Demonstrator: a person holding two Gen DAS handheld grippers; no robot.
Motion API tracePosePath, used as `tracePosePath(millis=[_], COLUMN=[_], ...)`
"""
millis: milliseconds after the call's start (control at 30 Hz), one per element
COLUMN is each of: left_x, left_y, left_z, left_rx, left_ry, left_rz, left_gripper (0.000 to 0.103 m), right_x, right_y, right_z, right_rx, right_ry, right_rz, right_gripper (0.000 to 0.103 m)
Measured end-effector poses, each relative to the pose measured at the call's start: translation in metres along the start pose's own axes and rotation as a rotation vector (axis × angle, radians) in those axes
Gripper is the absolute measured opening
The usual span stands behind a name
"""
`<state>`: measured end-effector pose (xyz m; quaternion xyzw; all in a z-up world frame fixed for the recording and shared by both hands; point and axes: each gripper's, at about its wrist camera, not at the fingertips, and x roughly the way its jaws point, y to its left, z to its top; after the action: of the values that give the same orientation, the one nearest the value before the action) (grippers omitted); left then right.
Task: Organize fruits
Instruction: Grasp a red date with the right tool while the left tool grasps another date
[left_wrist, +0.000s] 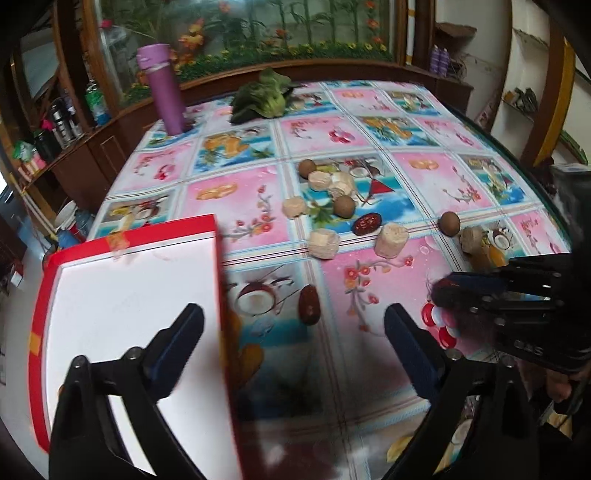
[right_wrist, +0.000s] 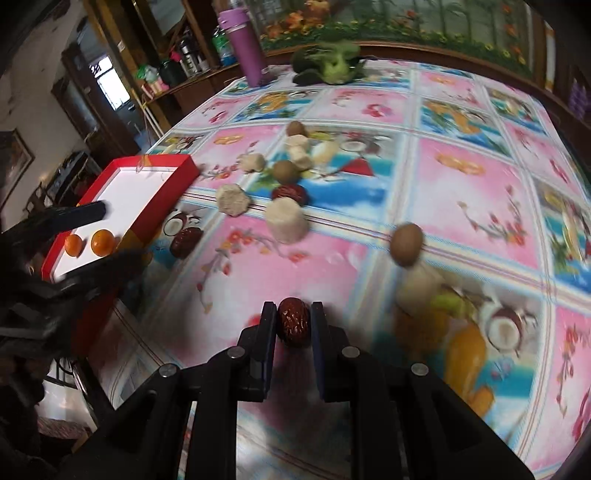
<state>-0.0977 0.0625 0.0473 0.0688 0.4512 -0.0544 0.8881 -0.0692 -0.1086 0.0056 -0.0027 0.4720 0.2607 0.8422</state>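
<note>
Right tool (right_wrist: 294, 325) clamped on a red date (right_wrist: 293, 326), just above the surface (right_wrist: 461, 206). Left tool (left_wrist: 295, 328) spread wide, gripping nothing, one finger over the red box (right_wrist: 147, 184) at 9 o'clock, two oranges (right_wrist: 102, 242) inside. More dates, brown fruits and pale chunks lie scattered toward 12.

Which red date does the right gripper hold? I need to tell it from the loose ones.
Start at the red box on the table's left. The held red date is at the near table edge, pinched between the right gripper fingers. Other dates lie loose on the cloth.

Glossy tablecloth (right_wrist: 461, 192); wrinkled date (right_wrist: 293, 322)
</note>
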Motion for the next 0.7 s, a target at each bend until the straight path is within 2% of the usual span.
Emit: tracePosePath(millis=[33,100,267,367,500,700], left_x=[0.010,0.026,0.044,0.044,0.043,0.042], left_y=[0.000,0.002,0.009,0.010,0.008,0.004], left_z=[0.002,0.004,0.001,0.002,0.002,0.000], left_rx=[-0.004,-0.022,-0.048,-0.057,-0.045,-0.032], left_ry=[0.030,0.075,0.119,0.110,0.091,0.068], left_rz=[0.004,-0.016,-0.011,-0.040,-0.049,-0.069], left_gripper=[0.078,0.068,0.057,0.049,0.047,0.029], right_x=[-0.001,-0.002,-0.003,-0.002,-0.001,-0.001], right_y=[-0.002,-0.004,-0.001,-0.003,-0.002,0.003], right_z=[-0.001,-0.003,-0.003,-0.003,-0.003,-0.004], right_rx=[0.007,0.010,-0.015,-0.011,-0.017,-0.031], right_ry=[-0.004,-0.011,-0.018,-0.021,-0.030,-0.035], right_rz=[0.006,0.018,0.016,0.024,0.015,-0.019], right_gripper=[0.016,0.016,0.016,0.016,0.017,0.017])
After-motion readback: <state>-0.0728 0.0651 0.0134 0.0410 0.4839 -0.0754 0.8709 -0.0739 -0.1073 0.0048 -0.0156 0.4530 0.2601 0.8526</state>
